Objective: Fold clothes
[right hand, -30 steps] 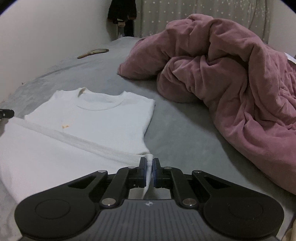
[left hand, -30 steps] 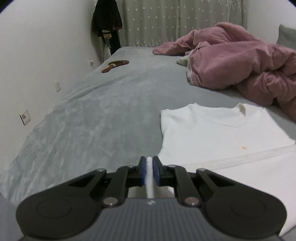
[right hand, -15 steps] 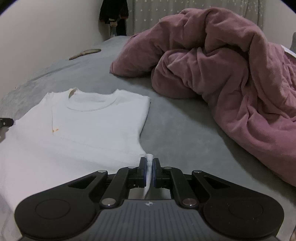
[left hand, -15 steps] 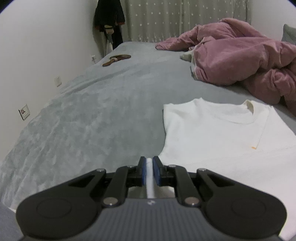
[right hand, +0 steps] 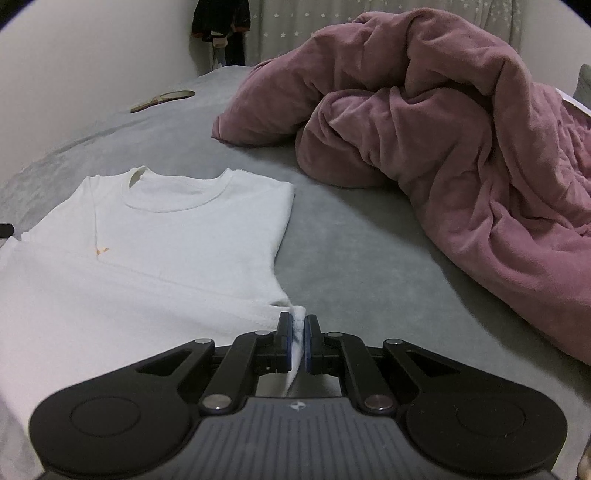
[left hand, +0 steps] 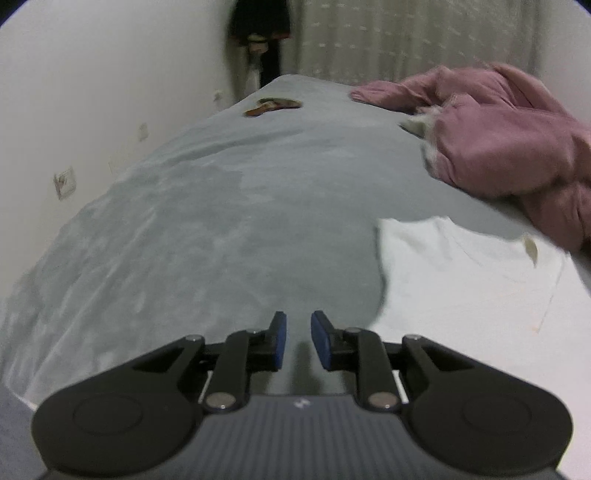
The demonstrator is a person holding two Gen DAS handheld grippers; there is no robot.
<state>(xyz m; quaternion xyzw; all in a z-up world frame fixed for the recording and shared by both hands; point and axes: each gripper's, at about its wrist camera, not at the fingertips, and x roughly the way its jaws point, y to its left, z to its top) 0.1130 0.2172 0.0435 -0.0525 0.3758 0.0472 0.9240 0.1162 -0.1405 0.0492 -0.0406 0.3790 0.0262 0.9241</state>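
A white T-shirt (right hand: 177,236) lies flat on the grey bed, collar away from me, its lower part folded up over the chest. It also shows in the left wrist view (left hand: 461,295) at the right. My left gripper (left hand: 298,330) is open and empty, over the bare sheet just left of the shirt's edge. My right gripper (right hand: 298,332) is shut on the shirt's right corner (right hand: 297,321), low over the bed.
A crumpled pink duvet (right hand: 461,147) fills the right side of the bed. A brown flat object (left hand: 271,106) lies far back on the grey sheet (left hand: 221,221). A white wall (left hand: 92,92) runs along the left. Dark clothes (right hand: 221,18) hang in the far corner.
My left gripper has opened, let go of the shirt's corner and shifted left off the shirt. My right gripper still holds its corner, and the fold has been laid down.
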